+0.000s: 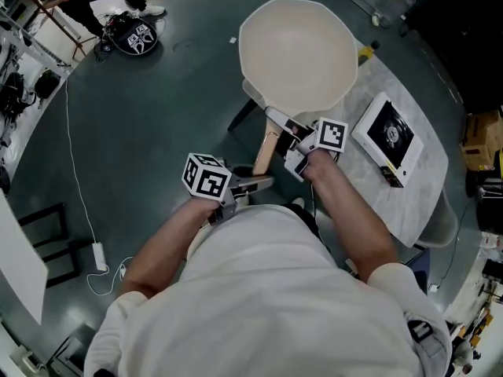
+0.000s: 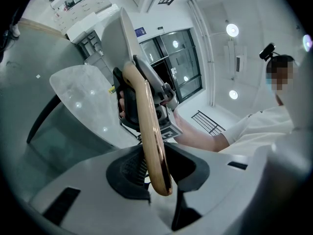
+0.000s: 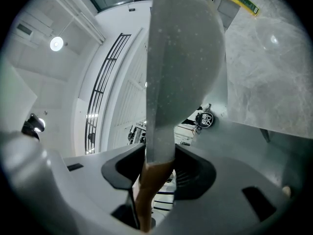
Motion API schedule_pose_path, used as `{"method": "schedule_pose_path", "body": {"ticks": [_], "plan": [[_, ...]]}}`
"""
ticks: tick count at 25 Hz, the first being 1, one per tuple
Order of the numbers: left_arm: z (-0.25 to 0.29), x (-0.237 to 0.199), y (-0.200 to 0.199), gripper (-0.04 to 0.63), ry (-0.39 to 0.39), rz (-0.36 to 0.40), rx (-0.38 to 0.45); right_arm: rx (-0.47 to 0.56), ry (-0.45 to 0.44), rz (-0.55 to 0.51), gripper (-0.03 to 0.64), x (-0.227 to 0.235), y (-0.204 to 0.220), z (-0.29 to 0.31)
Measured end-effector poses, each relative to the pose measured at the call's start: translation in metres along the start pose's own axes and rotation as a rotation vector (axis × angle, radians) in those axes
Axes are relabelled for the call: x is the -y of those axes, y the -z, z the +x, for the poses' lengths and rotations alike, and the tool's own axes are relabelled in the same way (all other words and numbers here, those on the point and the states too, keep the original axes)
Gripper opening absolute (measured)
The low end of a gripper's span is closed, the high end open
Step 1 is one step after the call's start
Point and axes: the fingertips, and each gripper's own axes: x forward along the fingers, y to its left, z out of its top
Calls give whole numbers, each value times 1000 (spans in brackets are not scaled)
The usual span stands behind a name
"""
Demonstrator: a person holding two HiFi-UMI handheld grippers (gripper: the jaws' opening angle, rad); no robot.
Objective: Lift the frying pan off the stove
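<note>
The cream frying pan (image 1: 299,53) is held in the air in front of the person, over the edge of the marble tabletop (image 1: 416,187) and the dark floor, off to the left of the portable stove (image 1: 389,134) and apart from it. Its wooden handle (image 1: 266,151) points back toward the person. The left claw (image 1: 253,184) is clenched on the handle's rounded far end, which sits between its pads in the left gripper view (image 2: 156,168). The right claw (image 1: 289,144) grasps farther up, where the wood meets the pan's grey neck (image 3: 159,168).
</note>
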Motion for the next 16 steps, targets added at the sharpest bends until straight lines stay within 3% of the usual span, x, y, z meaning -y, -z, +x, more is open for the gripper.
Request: {"method": "schedule_pose_path", "body": {"ticks": [16], "plan": [[1, -2, 0, 107, 14, -5, -21, 5, 19, 6, 181, 5, -1, -3]]}}
